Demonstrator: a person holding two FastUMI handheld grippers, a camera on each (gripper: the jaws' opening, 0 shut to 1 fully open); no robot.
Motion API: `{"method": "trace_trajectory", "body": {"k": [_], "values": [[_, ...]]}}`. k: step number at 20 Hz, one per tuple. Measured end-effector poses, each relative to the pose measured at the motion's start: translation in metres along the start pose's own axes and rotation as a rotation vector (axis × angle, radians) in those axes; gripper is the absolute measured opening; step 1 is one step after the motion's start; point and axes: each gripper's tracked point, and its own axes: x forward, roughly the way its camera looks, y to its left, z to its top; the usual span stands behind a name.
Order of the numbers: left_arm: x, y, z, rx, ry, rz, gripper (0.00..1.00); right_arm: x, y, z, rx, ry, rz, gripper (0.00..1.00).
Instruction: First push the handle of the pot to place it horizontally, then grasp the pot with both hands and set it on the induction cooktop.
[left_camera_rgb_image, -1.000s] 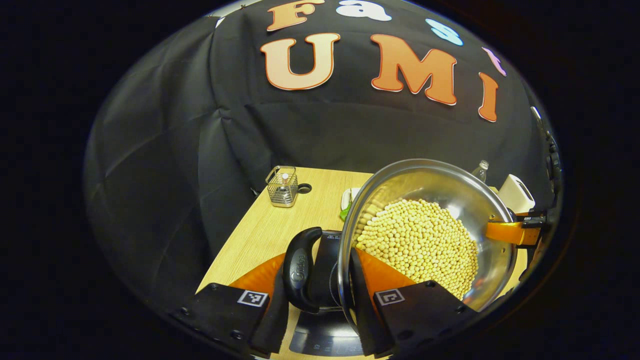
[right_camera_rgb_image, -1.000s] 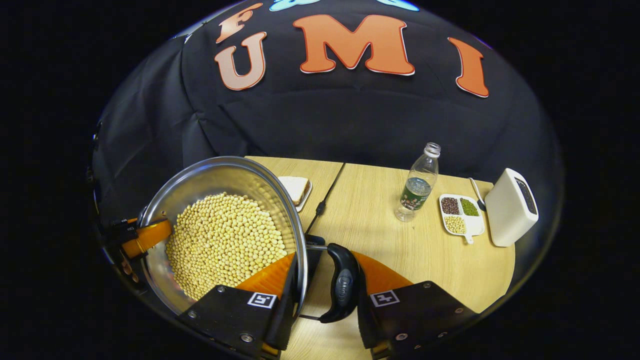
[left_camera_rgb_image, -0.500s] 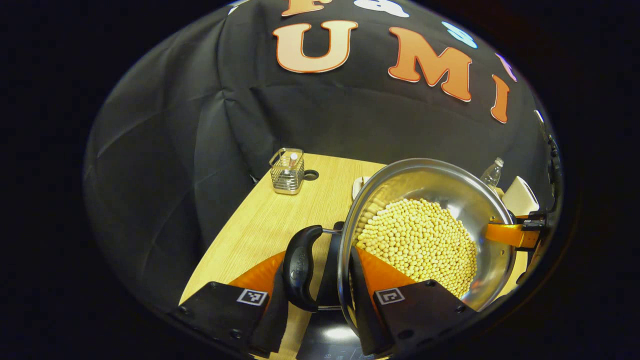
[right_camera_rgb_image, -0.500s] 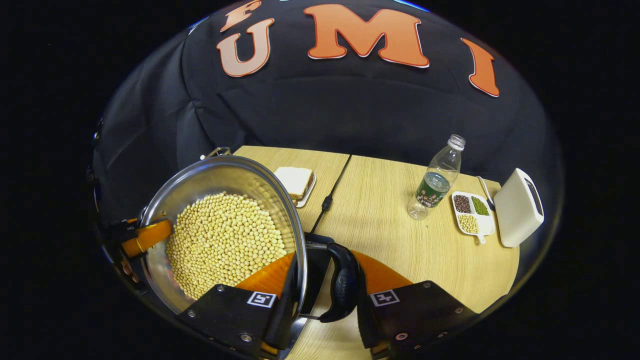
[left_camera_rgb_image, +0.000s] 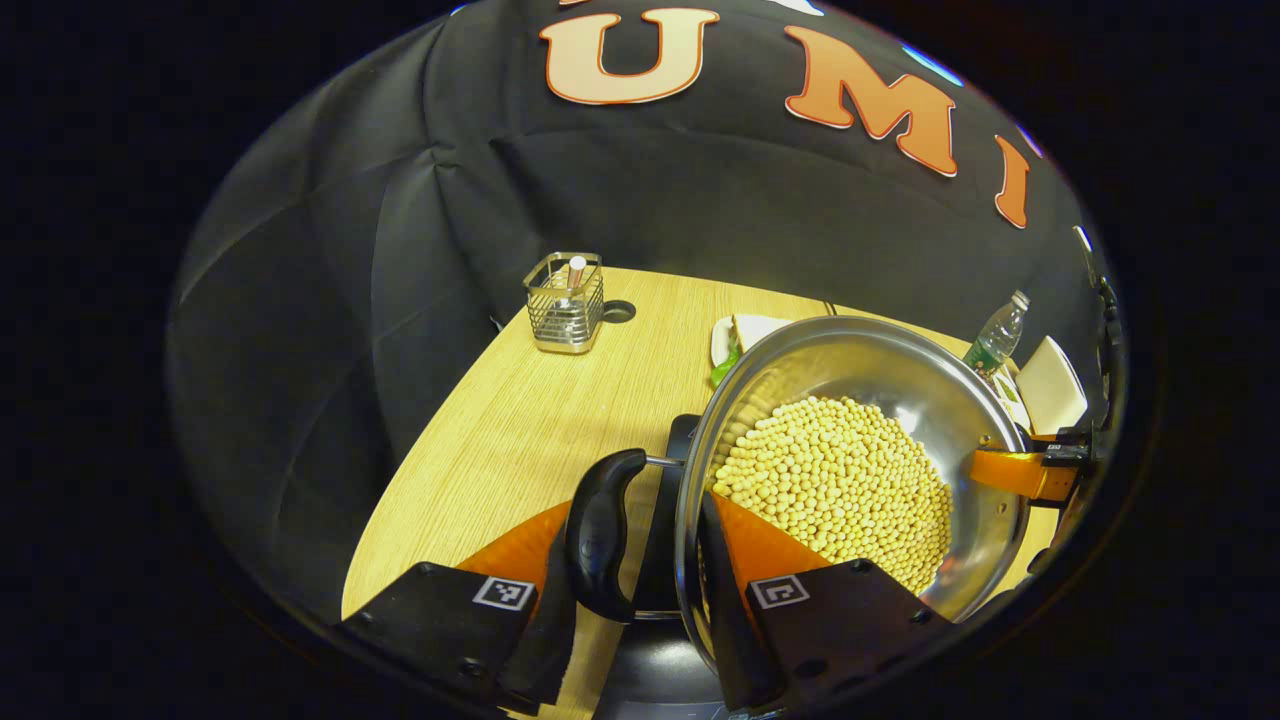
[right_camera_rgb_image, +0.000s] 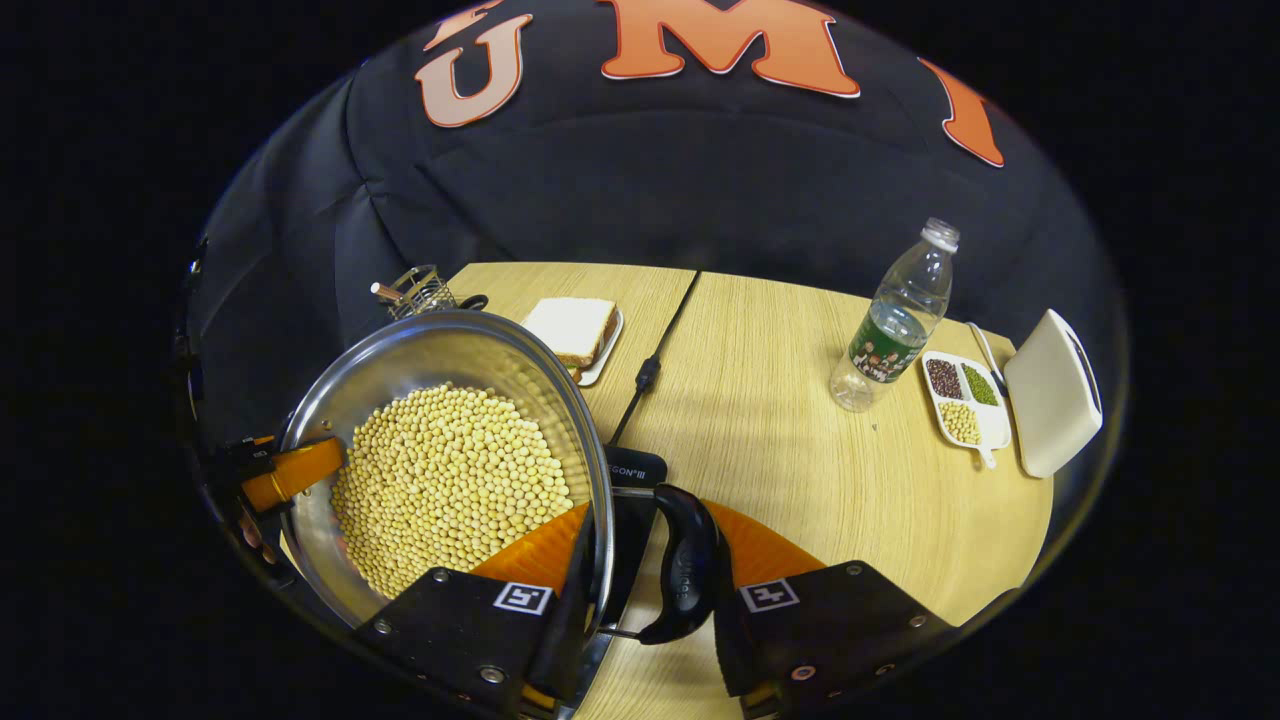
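A steel pot (left_camera_rgb_image: 900, 380) full of pale soybeans (left_camera_rgb_image: 835, 485) hangs between both grippers. My left gripper (left_camera_rgb_image: 640, 610) is shut on the pot's black side handle (left_camera_rgb_image: 598, 535), one finger outside the handle and one inside the rim. My right gripper (right_camera_rgb_image: 648, 610) is shut on the opposite black handle (right_camera_rgb_image: 685, 575) in the same way. Across the pot (right_camera_rgb_image: 400, 360), each view shows the other gripper: the right gripper (left_camera_rgb_image: 1020, 470) and the left gripper (right_camera_rgb_image: 285, 470). The black induction cooktop (right_camera_rgb_image: 632, 470) lies just under the pot, mostly hidden, and its dark surface (left_camera_rgb_image: 655, 520) shows between my left fingers.
On the wooden table (right_camera_rgb_image: 760, 420) stand a wire basket (left_camera_rgb_image: 565, 303), a plate with a sandwich (right_camera_rgb_image: 575, 332), a water bottle (right_camera_rgb_image: 900, 320), a divided dish of beans (right_camera_rgb_image: 965, 400) and a white box (right_camera_rgb_image: 1055, 390). A black cable (right_camera_rgb_image: 650, 370) runs back from the cooktop.
Both grippers and the pot have moved together. More of the table now shows beyond the pot, and the things at the back sit higher in both views. Both grips are unchanged.
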Motion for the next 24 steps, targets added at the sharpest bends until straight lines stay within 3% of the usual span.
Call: {"method": "trace_trajectory", "body": {"k": [7,11,13,15,17,20,21,22,24], "values": [[0.002,0.0,0.0,-0.015,0.024,0.006,0.63,0.013,0.0,-0.005,0.021,0.035,0.014,0.55],[0.002,0.002,-0.001,0.046,-0.005,0.064,0.77,0.002,-0.001,0.006,0.002,-0.025,0.036,0.65],[-0.013,0.003,0.016,0.073,-0.075,0.103,0.81,-0.014,-0.012,0.021,-0.017,-0.108,0.046,0.68],[-0.037,0.006,0.042,0.075,-0.177,0.146,0.96,-0.042,-0.032,0.036,-0.032,-0.199,0.039,0.75],[-0.076,0.003,0.081,0.071,-0.33,0.174,0.99,-0.08,-0.06,0.052,-0.047,-0.299,0.024,0.83],[-0.138,-0.029,0.13,-0.014,-0.568,0.11,0.99,-0.147,-0.101,0.073,-0.061,-0.47,0.0,0.88],[-0.162,-0.037,0.143,-0.042,-0.638,0.08,0.93,-0.172,-0.111,0.077,-0.074,-0.524,0.003,0.89],[-0.184,-0.046,0.156,-0.059,-0.707,0.06,0.98,-0.199,-0.124,0.077,-0.089,-0.575,-0.002,0.92],[-0.232,-0.067,0.167,-0.072,-0.811,0.016,0.96,-0.251,-0.153,0.082,-0.114,-0.675,-0.035,0.94]]}}
